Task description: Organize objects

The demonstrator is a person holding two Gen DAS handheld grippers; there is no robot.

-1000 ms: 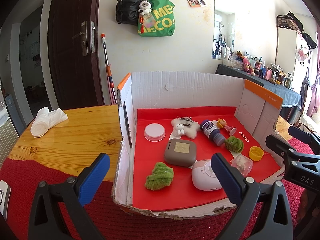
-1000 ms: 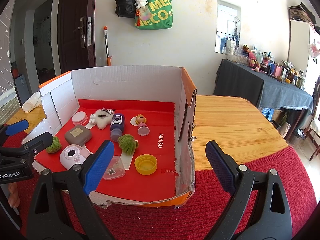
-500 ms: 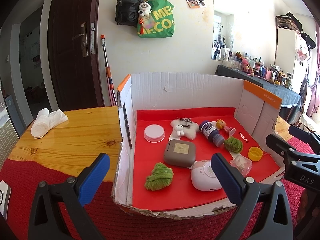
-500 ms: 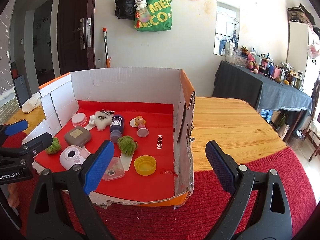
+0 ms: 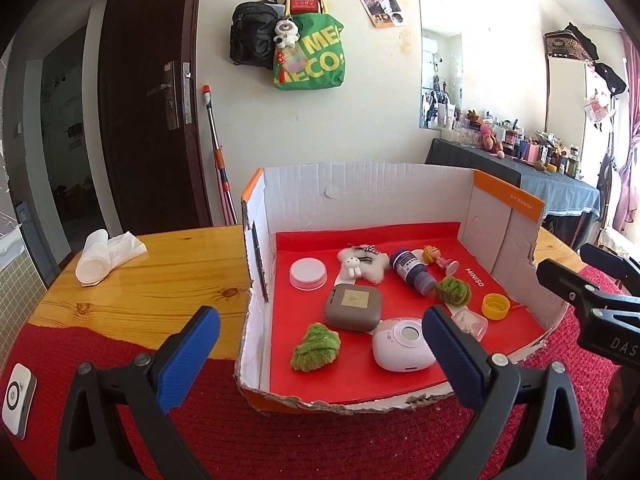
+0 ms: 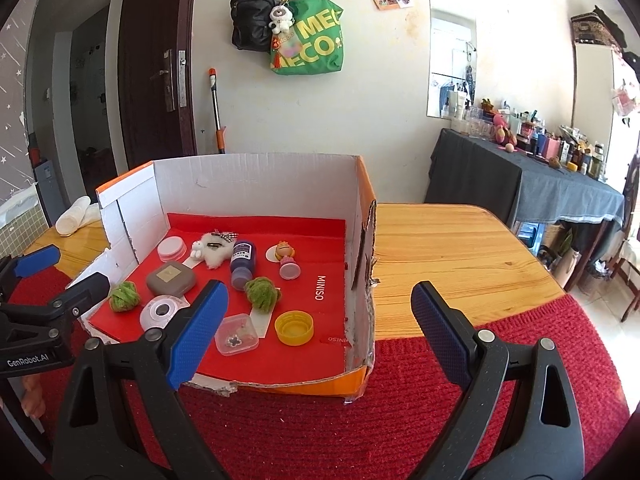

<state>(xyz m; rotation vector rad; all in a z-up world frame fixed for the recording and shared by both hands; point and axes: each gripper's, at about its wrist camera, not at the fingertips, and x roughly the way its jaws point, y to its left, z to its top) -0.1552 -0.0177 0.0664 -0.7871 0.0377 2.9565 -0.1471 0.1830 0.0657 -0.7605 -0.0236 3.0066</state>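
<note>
- A cut-down cardboard box point(image 5: 360, 184) with a red floor stands on a red knitted mat point(image 6: 400, 420) on the wooden surface point(image 6: 448, 248), its low front edge toward both grippers.
- Left gripper point(image 5: 320, 344): jaws wide apart and holding nothing; the box's left wall falls between them, and a white round gadget point(image 5: 402, 344) lies just beyond the right-hand blue pad.
- Right gripper point(image 6: 316, 320): jaws spread wide and empty; the box's right wall and front corner sit between them, with a clear small case point(image 6: 236, 335) and a yellow cap point(image 6: 295, 327) just past the left-hand pad.
- Counted on the red floor: two green fuzzy balls, one point(image 5: 316, 347) near the front left and one point(image 5: 453, 290) right of centre.
- One each of the rest: a grey-brown square case point(image 5: 352, 307), a pink-rimmed round lid point(image 5: 308, 274), a white plush rabbit charm point(image 5: 362, 265), a dark blue bottle point(image 5: 412, 271) lying on its side, and a small orange-headed figurine point(image 6: 285, 256).
- Outside the box, one rolled white cloth point(image 5: 102, 256) lies on the surface at far left.
- Against the frames from a second earlier, box, contents and both grippers stand as they did; nothing inside has shifted.
</note>
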